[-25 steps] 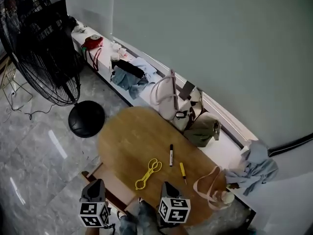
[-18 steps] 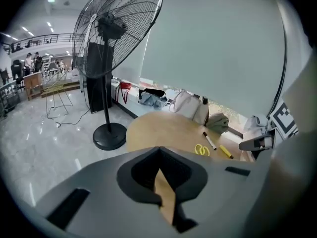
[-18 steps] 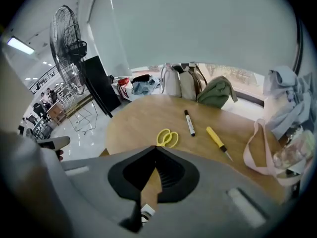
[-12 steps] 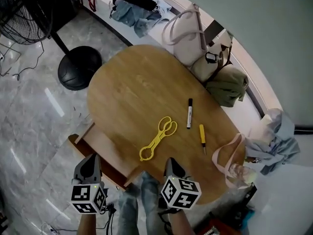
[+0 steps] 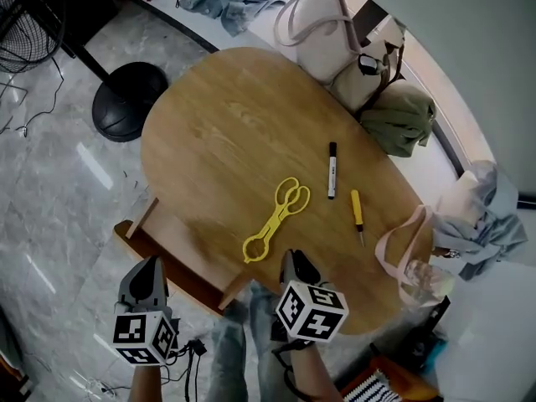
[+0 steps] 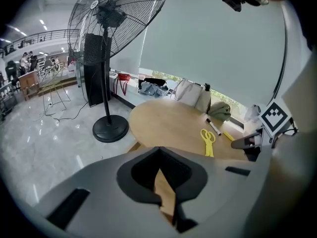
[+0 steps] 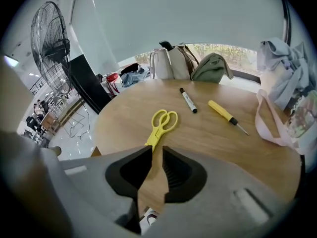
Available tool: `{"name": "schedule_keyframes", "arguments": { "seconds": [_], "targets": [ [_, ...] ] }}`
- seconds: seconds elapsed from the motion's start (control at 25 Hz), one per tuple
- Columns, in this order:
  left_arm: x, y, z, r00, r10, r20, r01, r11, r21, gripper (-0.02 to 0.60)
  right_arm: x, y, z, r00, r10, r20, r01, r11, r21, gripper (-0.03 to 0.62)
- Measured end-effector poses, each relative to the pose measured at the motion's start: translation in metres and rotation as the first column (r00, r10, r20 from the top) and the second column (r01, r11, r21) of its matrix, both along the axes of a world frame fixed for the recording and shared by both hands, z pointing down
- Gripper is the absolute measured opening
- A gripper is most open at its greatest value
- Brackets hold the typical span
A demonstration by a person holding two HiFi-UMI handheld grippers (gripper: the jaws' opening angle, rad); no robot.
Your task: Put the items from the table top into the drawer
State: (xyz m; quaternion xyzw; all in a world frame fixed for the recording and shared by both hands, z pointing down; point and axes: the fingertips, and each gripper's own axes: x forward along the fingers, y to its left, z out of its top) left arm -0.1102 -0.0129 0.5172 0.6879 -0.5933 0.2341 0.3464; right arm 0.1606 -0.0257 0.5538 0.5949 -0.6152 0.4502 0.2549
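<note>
Right tool (image 7: 155, 150) lowered; jaws just parted slightly, empty.

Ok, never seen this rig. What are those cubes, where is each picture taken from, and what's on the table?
No robot: a person holds a two-jaw gripper in each hand; the patterned cubes belong to them. One camera looks down from the person's head, one rides on each gripper. On the table lie yellow tongs, a black marker and a yellow screwdriver; a drawer stands open beneath. The left gripper is shut, empty; on the right gripper the jaws have just been opening, nothing between them.
</note>
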Motion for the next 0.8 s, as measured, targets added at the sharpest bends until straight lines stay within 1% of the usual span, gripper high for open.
{"name": "schedule_keyframes", "arguments": {
  "seconds": [0.2, 0.36, 0.52, 0.8],
  "targets": [
    [0.002, -0.002, 0.004, 1.0, 0.019, 0.002, -0.019, 1.0, -0.021, -0.005, -0.005, -0.006, 0.014, 1.0, 0.013, 0.008, -0.013, 1.0, -0.014, 0.097],
    [0.005, -0.001, 0.006, 0.999, 0.038, 0.002, -0.038, 0.998, -0.043, -0.005, -0.015, -0.015, 0.023, 0.999, 0.031, 0.017, -0.031, 0.999, -0.007, 0.122],
    [0.005, -0.001, 0.008, 0.998, 0.06, 0.01, -0.059, 0.996, -0.061, -0.005, -0.024, -0.023, 0.036, 0.998, 0.056, 0.022, -0.056, 0.998, -0.023, 0.162],
    [0.011, -0.003, 0.016, 0.992, 0.123, 0.018, -0.12, 0.987, -0.106, -0.005, -0.023, -0.039, 0.054, 0.991, 0.133, -0.019, -0.134, 0.99, -0.048, 0.179]
  ]
}}
